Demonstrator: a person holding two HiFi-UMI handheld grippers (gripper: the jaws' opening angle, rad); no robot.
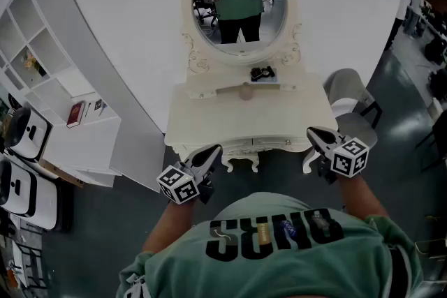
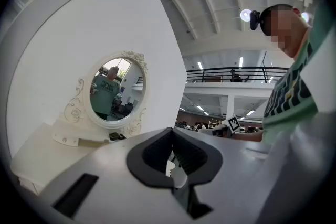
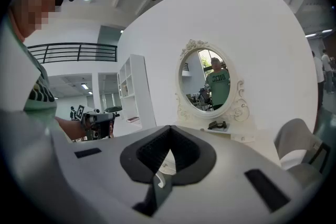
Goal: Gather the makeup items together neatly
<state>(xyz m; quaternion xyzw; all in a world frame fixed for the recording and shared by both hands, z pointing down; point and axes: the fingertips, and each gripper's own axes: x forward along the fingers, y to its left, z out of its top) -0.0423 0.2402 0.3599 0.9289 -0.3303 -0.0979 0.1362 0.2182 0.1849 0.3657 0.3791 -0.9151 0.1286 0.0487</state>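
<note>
A few small dark makeup items [image 1: 262, 72] lie on the raised ledge under the oval mirror [image 1: 239, 0] of the white dressing table [image 1: 209, 115]. A beige round item [image 1: 246, 92] sits just in front of them. They also show small in the left gripper view as dark makeup items [image 2: 116, 136] and in the right gripper view as dark makeup items [image 3: 217, 125]. My left gripper [image 1: 209, 153] hovers shut and empty at the table's front left corner. My right gripper [image 1: 318, 136] is shut and empty at the front right corner. Both are well short of the items.
A grey chair [image 1: 349, 98] stands at the table's right side, close to my right gripper. A white shelf unit [image 1: 63, 80] with a red book lines the left wall. White cases [image 1: 24, 136] sit on the floor beside it.
</note>
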